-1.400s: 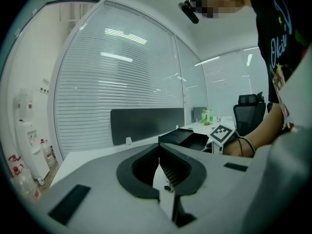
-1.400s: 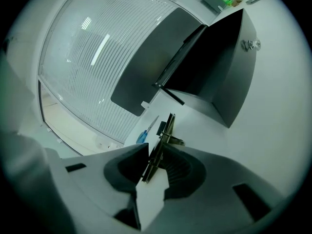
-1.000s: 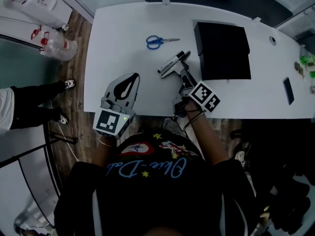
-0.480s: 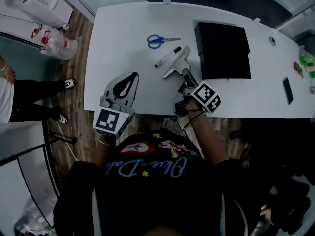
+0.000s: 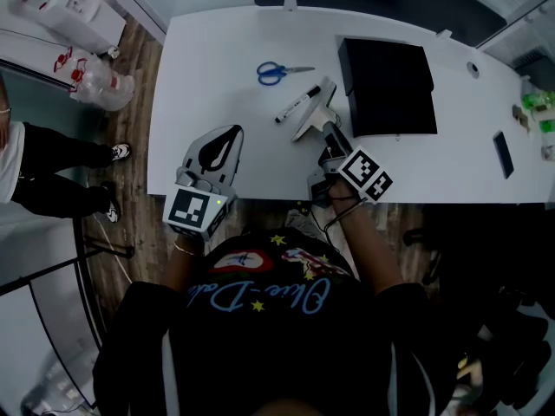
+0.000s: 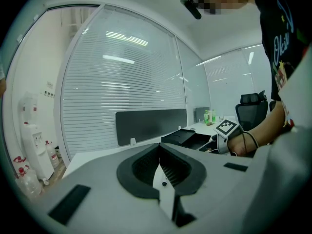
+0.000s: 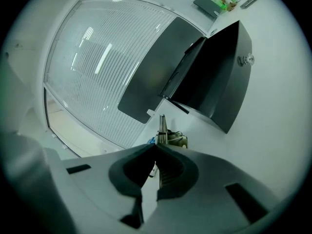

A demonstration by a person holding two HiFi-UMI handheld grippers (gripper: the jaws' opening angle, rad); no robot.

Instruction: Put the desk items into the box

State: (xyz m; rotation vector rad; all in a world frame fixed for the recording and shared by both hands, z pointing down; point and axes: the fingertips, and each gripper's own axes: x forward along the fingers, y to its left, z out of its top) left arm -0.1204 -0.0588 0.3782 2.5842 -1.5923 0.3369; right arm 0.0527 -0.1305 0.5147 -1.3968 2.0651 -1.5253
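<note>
On the white desk [image 5: 217, 50] lie blue scissors [image 5: 282, 72] and a black-capped marker [image 5: 297, 106]. The open black box [image 5: 386, 87] stands to their right, and it fills the right gripper view [image 7: 214, 82]. My right gripper [image 5: 325, 130] has just been closing and is shut on the near end of a thin silvery metal tool [image 5: 314, 109]. The tool pokes out past the meeting tips [image 7: 156, 149] as a metal stub [image 7: 164, 133]. At the desk's near edge my left gripper [image 5: 232, 135] is shut, nothing between its jaws [image 6: 158, 147].
A dark flat item [image 5: 503, 154] and small green things [image 5: 538, 104] lie at the desk's right end. A water dispenser [image 5: 61, 3] and a bottle [image 5: 100, 81] stand on the floor at the left, where a person [image 5: 52, 172] is. The box shows in the left gripper view [image 6: 187, 138].
The right jaws have closed on the silvery tool. The tool has swung away from the marker, towards the box. The marker stays on the desk. The left gripper has not moved.
</note>
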